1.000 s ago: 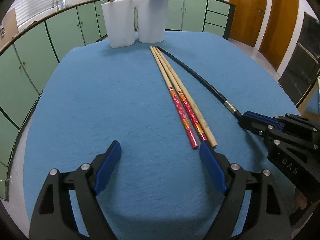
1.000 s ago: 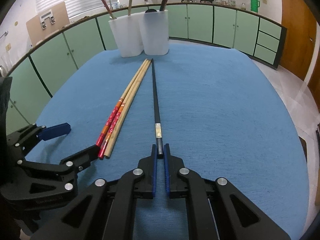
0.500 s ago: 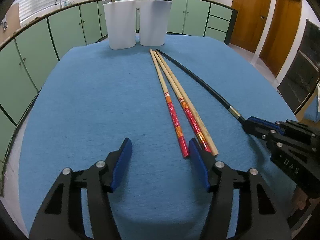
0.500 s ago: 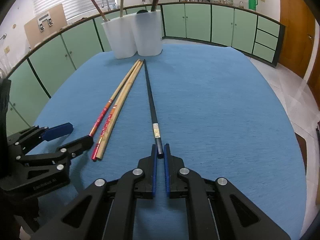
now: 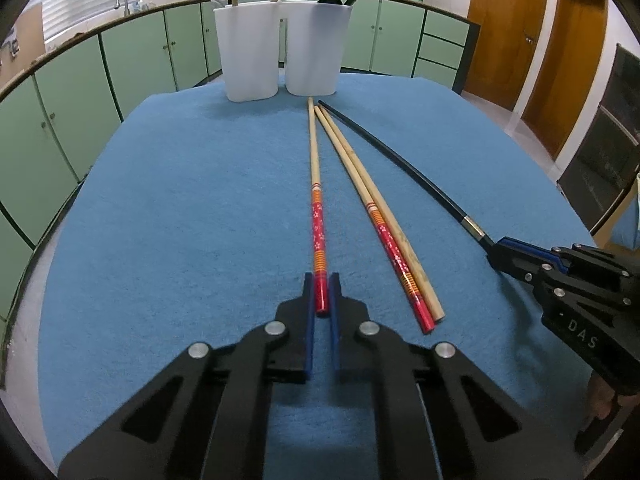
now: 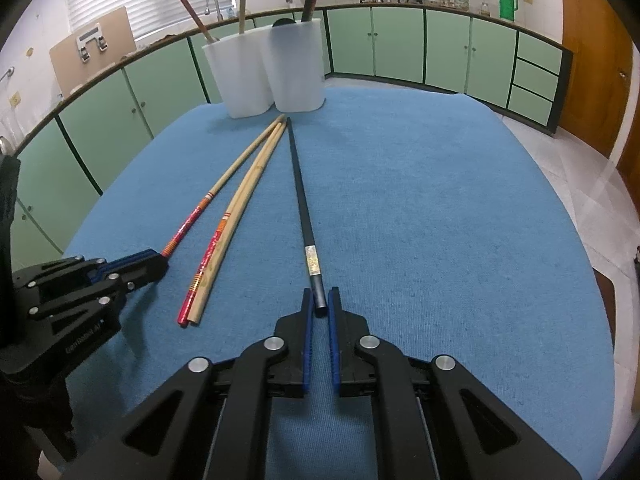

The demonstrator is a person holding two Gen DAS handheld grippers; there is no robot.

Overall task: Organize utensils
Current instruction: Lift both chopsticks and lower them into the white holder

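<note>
Left wrist view: the left tongs (image 5: pixel 321 288) are pinching the red end of a red-patterned chopstick (image 5: pixel 316 184), which runs straight away from them across the blue worktop (image 5: pixel 180 220) toward two white holders (image 5: pixel 280 52) at the far edge. Their jaws have just been closing, and the stick now sits between the blue pads (image 5: pixel 308 320). Just to its right lie a second red-patterned chopstick (image 5: pixel 380 228) and a plain wooden chopstick (image 5: pixel 404 240), touching each other along their length, their far tips meeting the held stick's tip near the holders. Further right, a black chopstick (image 5: pixel 400 164) slants across the cloth into the right tongs (image 5: pixel 494 254).

Right wrist view: the right tongs (image 6: pixel 319 308) are pressed onto the thick end of the black chopstick (image 6: pixel 302 196) — its shaft points toward the holders (image 6: pixel 272 68). The left tongs (image 6: pixel 160 258) show at the left, gripping their stick's red end. Each holder has utensils standing in it — among them a red-ended stick, a wooden stick and a dark one.
</note>
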